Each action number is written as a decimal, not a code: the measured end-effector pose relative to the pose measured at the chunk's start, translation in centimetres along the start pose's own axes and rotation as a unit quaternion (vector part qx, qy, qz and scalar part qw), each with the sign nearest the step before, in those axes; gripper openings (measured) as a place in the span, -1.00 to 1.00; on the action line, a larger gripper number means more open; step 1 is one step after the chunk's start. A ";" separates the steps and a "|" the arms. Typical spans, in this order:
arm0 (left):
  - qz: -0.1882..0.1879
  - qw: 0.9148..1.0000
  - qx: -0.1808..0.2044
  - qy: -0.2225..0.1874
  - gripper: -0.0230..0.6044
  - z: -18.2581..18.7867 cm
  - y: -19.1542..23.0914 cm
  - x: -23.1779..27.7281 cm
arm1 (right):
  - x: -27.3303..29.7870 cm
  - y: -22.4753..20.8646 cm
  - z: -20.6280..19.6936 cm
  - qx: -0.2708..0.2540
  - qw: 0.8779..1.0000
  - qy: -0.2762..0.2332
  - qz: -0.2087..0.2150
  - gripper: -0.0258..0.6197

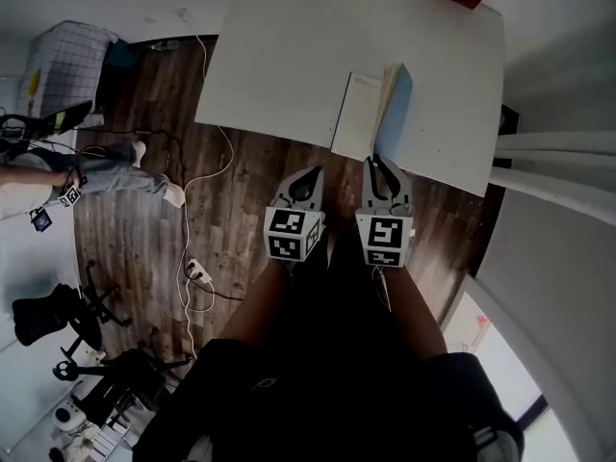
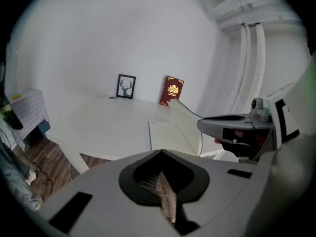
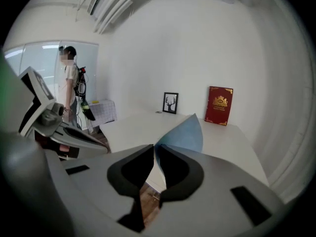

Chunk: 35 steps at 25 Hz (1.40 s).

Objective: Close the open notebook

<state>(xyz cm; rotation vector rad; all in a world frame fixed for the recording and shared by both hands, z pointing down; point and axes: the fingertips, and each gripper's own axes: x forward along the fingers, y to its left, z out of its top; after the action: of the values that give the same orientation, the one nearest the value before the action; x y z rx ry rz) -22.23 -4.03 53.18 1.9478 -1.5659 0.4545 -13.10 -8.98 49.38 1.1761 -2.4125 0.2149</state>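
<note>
The head view looks steeply down at the near edge of the counter [image 1: 289,56]. Cameras on the left hand-held gripper [image 1: 310,175] and right hand-held gripper [image 1: 381,164] face its far edge from low down. All three views share the nearby notebook [image 1: 371,114].

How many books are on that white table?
2: the open blue-covered paper notebook at the near edge, right cover raised; the red gold-printed book standing at the far edge.

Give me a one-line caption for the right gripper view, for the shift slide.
Right tongs pinch the notebook's raised blue cover above the white table, red book and deer picture behind.
</note>
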 end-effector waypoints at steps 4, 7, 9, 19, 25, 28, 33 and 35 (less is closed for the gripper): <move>0.005 1.000 -0.006 0.004 -0.92 -0.5 1.4 -0.4 | 1.2 1.3 -0.9 -0.038 0.999 0.033 0.001 -0.75; 0.007 1.000 -0.010 0.008 -0.92 -0.7 2.4 -0.7 | 2.1 2.4 -1.2 -0.050 0.997 0.052 0.013 -0.75; 0.009 1.000 -0.012 0.010 -0.92 -0.9 3.0 -0.9 | 2.5 2.9 -1.5 -0.057 0.996 0.060 0.019 -0.75; 0.008 0.999 -0.026 0.025 -0.92 -2.1 4.5 -0.8 | 4.6 5.0 -3.5 -0.079 0.991 0.098 0.050 -0.75; 0.000 0.999 -0.029 0.030 -0.92 -2.5 4.8 -0.2 | 5.6 5.7 -4.7 -0.068 0.989 0.120 0.057 -0.75; -0.003 0.999 -0.031 0.036 -0.92 -2.9 5.2 0.0 | 5.9 6.1 -5.3 -0.068 0.987 0.130 0.060 -0.75; -0.011 0.999 -0.032 0.041 -0.92 -3.0 5.7 0.5 | 6.4 6.5 -6.1 -0.070 0.985 0.148 0.063 -0.75; -0.018 0.998 -0.032 0.044 -0.92 -3.1 5.7 0.8 | 6.6 6.6 -6.4 -0.068 0.984 0.155 0.064 -0.75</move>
<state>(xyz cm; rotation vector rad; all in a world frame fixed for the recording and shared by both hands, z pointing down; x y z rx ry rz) -27.24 -3.40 57.38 1.8794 -1.4706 0.4641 -19.70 -7.48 58.47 0.8587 -2.1901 0.2494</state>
